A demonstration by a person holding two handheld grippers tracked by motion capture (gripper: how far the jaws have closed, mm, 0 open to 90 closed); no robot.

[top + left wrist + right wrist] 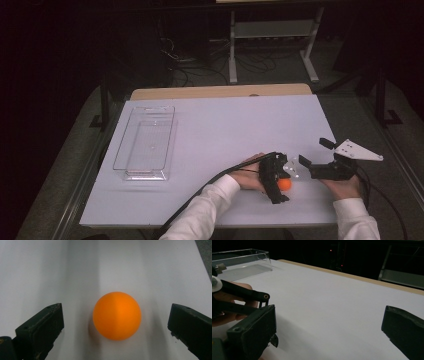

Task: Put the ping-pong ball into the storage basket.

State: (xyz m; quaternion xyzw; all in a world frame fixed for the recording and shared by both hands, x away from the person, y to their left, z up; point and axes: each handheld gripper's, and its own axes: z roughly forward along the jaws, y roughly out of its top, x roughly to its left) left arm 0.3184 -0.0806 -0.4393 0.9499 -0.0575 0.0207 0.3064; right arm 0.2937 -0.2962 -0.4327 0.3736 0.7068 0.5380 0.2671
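Left gripper view puts the orange ball (117, 315) square between my jaws, which stand wide on either side with clear white table showing in both gaps, so nothing is pinched yet. From the high view the ball (284, 184) sits on the near right part of the table (225, 125), with my left gripper (280, 181) lowered over it and turned inward. I judge this to be the grasp step, just short of closing. The next move, as I read it, calls for a slow, even squeeze with the jaws kept level around the ball's middle; it is round, smooth and light, so an off-centre pinch could squirt it away across the sheet.

My right gripper (314, 152) rests just to the right of the left one, jaws spread wide and holding nothing, aimed across the table toward the clear tray (145, 145). That tray stands well apart, on the far left, and looks empty. If the ball is bound there, I see open table between them; the only close neighbour is the right gripper, near enough to bump.
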